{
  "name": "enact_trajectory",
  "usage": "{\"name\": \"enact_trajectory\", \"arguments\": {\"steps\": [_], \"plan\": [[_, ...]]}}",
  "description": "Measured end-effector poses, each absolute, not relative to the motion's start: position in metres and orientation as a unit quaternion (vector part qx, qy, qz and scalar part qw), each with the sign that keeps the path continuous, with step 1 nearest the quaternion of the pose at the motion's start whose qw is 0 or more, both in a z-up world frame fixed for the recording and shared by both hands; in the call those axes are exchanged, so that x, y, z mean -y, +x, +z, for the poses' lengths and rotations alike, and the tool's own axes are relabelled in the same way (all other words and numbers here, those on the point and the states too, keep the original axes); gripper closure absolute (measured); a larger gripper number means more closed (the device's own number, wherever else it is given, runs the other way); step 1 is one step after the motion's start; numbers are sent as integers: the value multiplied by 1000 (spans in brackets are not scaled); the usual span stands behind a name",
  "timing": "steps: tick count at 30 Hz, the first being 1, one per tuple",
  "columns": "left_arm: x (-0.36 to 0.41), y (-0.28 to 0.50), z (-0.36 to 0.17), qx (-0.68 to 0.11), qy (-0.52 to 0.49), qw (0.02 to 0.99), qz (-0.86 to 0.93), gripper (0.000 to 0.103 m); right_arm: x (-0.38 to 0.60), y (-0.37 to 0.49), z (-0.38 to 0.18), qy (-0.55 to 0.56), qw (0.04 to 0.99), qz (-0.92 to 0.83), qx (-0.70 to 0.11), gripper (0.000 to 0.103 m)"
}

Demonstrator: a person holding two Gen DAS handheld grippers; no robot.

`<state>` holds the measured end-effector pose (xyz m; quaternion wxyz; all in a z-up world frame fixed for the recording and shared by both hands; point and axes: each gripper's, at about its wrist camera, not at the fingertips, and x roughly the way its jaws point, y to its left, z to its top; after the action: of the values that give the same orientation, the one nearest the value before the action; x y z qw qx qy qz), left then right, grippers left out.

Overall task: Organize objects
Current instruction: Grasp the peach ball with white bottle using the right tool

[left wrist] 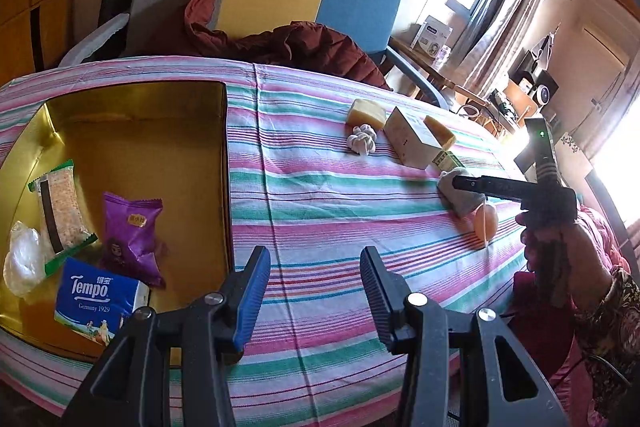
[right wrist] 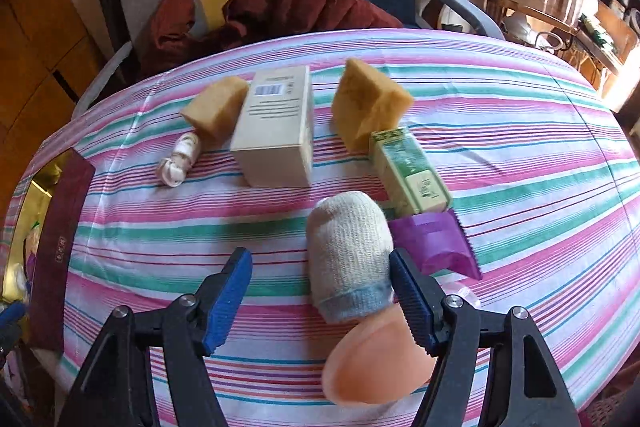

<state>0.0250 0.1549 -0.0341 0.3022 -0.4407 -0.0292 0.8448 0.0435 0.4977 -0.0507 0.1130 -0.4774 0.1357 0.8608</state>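
A gold tin box (left wrist: 136, 131) at the table's left holds a Tempo tissue pack (left wrist: 96, 299), a purple snack packet (left wrist: 132, 235), a green-edged wafer packet (left wrist: 60, 211) and a clear bag. My left gripper (left wrist: 316, 291) is open and empty just right of the box. My right gripper (right wrist: 320, 291) is open; a rolled grey sock (right wrist: 348, 259) lies between its fingers, beside the right pad. A peach silicone piece (right wrist: 372, 367) lies below it. The right gripper also shows in the left wrist view (left wrist: 460, 183), over the sock (left wrist: 464, 199).
On the striped cloth (right wrist: 520, 187) lie a beige carton (right wrist: 276, 131), two yellow sponges (right wrist: 368, 103) (right wrist: 216, 111), a white knotted cord (right wrist: 180, 159), a green box (right wrist: 412, 171) and a purple packet (right wrist: 436, 247). A chair with a red jacket (right wrist: 288, 11) stands behind.
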Motion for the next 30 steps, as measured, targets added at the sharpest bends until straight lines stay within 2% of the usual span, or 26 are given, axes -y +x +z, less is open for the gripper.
{"name": "enact_trajectory", "arguments": {"steps": [4,7,9,11,16,19,20,21,30], "plan": [[-160,26,-36,24,-442,307,842,56,-476,64,-21,-425,31,888,-175,33],[-161,27,-37,26,-445,308,840,56,-490,85,-4,-400,105,892,-184,28],[-161,27,-38,30,-445,310,840,56,-510,100,-3,-402,188,871,-211,17],[-161,27,-37,31,-445,309,840,56,-531,109,-12,-418,240,841,-247,15],[-165,31,-37,30,-444,317,837,56,-552,105,-48,-481,243,787,-302,16],[-168,34,-37,26,-445,320,836,56,-548,92,-65,-505,218,773,-317,25],[-169,35,-37,24,-446,320,836,56,-545,86,-71,-516,205,770,-314,34],[-170,35,-38,23,-446,320,835,56,-544,82,-77,-529,200,764,-310,38],[-188,36,-36,6,-449,328,831,56,-552,77,-71,-513,150,797,-281,45]]}}
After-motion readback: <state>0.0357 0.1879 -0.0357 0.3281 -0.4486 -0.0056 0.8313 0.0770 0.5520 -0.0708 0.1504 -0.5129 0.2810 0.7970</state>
